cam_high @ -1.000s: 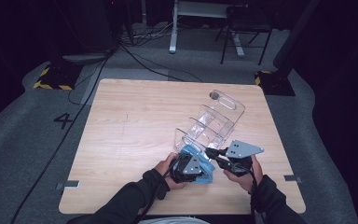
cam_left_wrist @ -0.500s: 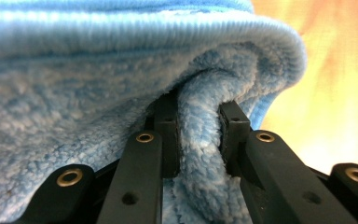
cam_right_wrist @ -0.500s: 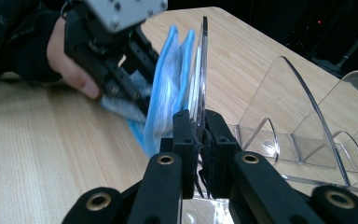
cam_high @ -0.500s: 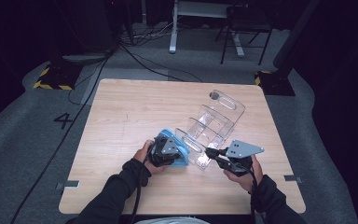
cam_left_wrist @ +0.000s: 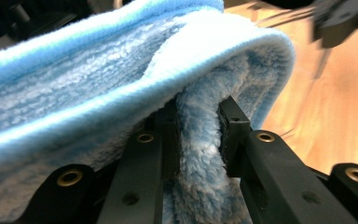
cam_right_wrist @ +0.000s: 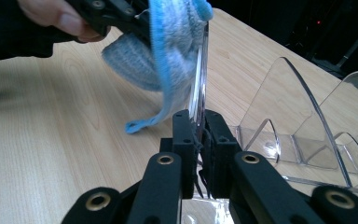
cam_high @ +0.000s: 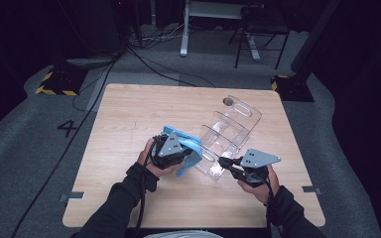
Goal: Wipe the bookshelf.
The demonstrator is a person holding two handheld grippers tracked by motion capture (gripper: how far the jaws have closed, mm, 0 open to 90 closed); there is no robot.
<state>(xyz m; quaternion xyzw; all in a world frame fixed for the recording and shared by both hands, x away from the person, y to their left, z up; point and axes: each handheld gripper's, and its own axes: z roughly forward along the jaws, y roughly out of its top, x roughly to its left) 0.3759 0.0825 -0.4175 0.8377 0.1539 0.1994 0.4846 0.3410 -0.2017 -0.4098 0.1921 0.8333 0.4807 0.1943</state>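
Nearest the person, the right tongs [cam_high: 223, 162] are clamped on the near end wall of the clear acrylic organizer [cam_high: 230, 136], steadying it on the bench [cam_high: 129, 109]. Just left, the left tongs [cam_left_wrist: 198, 128] pinch a folded blue microfibre cloth [cam_high: 187, 148] against that wall — likely to wipe it.

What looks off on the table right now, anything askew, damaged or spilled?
Nothing spilled or visibly damaged. The clear acrylic organizer lies skewed diagonally across the table, its near wall pinched in the right gripper. The left gripper clamps a bunched blue microfiber cloth against that wall. That looks like wiping.
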